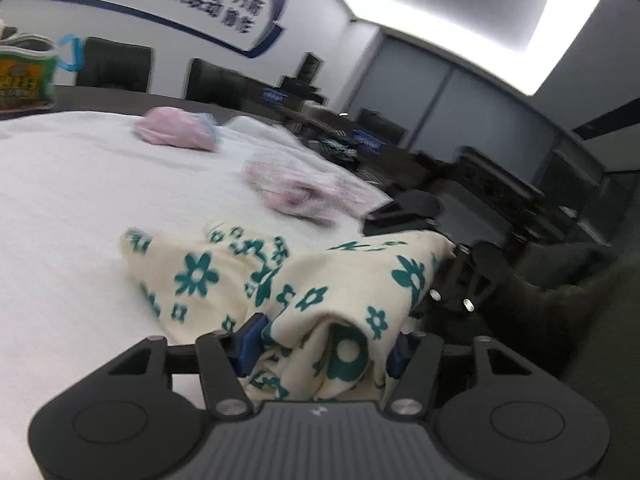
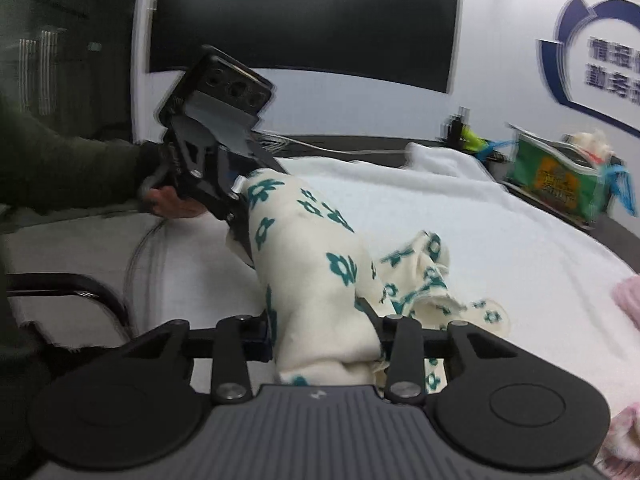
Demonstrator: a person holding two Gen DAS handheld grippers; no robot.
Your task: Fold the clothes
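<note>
A cream garment with teal flowers hangs bunched between my two grippers above the white-covered table. My left gripper is shut on one end of it, cloth filling the gap between the blue pads. My right gripper is shut on the other end. In the right wrist view the left gripper shows at upper left, held by a hand and clamped on the cloth. In the left wrist view the right gripper shows at right. A loose part of the garment droops toward the table.
A pink garment and a pink-and-white one lie farther back on the table. A green bag stands at the far table edge. Black chairs stand behind the table, and a chair arm is at near left.
</note>
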